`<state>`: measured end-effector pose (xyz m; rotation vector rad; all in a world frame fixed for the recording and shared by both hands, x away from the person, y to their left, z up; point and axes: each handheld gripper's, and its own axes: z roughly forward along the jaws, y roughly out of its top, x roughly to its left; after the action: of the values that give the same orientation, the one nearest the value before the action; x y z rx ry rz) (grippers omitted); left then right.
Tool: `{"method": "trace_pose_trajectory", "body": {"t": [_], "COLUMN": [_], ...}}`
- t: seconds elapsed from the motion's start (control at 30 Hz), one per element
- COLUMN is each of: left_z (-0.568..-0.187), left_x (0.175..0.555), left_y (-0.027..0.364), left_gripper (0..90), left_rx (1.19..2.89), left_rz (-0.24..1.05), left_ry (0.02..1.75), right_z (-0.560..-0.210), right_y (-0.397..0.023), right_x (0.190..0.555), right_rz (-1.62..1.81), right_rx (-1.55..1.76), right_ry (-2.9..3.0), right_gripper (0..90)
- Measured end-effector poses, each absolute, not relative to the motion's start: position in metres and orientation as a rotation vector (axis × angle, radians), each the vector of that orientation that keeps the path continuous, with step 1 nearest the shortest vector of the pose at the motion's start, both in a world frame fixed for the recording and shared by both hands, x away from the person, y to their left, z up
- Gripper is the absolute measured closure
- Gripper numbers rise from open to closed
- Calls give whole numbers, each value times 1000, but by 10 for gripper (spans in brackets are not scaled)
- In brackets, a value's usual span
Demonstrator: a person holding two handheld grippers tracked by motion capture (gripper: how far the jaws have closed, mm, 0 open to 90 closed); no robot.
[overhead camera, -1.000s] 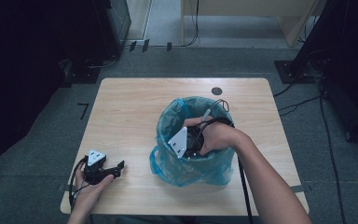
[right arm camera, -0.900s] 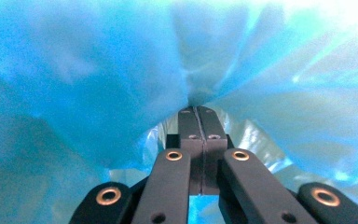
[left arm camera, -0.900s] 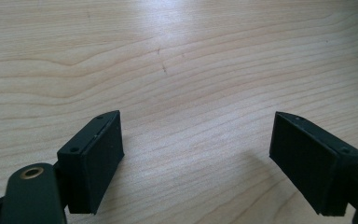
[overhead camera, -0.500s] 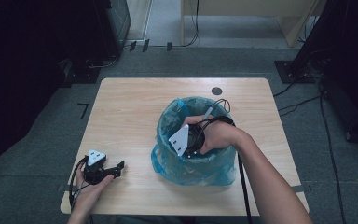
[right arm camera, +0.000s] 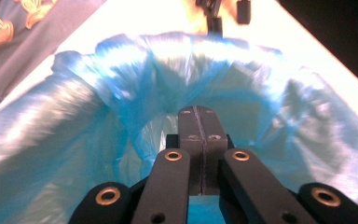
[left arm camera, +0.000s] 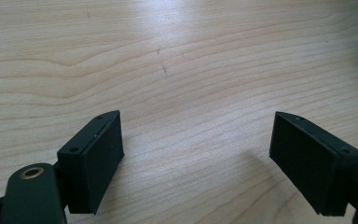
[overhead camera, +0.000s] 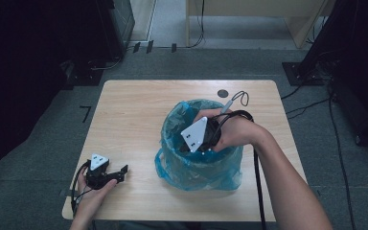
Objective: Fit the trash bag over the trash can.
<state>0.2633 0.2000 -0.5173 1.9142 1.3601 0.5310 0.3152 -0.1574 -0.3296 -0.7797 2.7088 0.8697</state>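
Blue bin bag (overhead camera: 199, 165), thin translucent plastic, glossy and heavily creased, lining a round bin; top edge folded out over the rim, loose skirt bunched around the base. Standing upright on the wooden table (overhead camera: 134, 115), right of centre, nearer the front edge than the back. Mouth wide open, seen from inside in the right gripper view (right arm camera: 121, 79) as a pale blue funnel of rumpled film with bright highlights along the rim.

Right gripper (overhead camera: 191, 146) poised at the mouth of the bag, pointing down into it, grey three-cornered plate uppermost, person's right hand (overhead camera: 235, 132) wrapped around the body. Jaws pressed together, pad against pad (right arm camera: 199, 135), nothing visibly pinched between them. Black cable trailing back along the forearm toward the near table edge.

Left gripper (overhead camera: 120, 171) resting low at the front left corner of the table, well apart from the bag, held in the left hand (overhead camera: 93, 191). Jaws spread wide over bare wood grain (left arm camera: 196, 163), nothing between.

Small dark round spot (overhead camera: 223, 93) on the tabletop behind the bag. Grey carpet and cables around the table.
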Motion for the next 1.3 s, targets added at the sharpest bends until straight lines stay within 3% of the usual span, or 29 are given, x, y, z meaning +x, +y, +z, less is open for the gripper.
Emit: {"method": "trace_pose_trajectory", "body": {"t": [0.63, 1.3], "left_z": [-517, -517], "left_x": [263, 264], "left_y": [201, 201], "left_gripper": [166, 167], "left_rx": [1905, 1901], "left_rz": [519, 517], "left_ry": [1362, 1363], "right_z": [-280, -301], "right_y": [-192, -249], "right_x": [264, 225], "right_rz": [881, 973], "right_rx": [-784, -563], "right_ry": [2644, 2751], "right_gripper": [900, 872]}}
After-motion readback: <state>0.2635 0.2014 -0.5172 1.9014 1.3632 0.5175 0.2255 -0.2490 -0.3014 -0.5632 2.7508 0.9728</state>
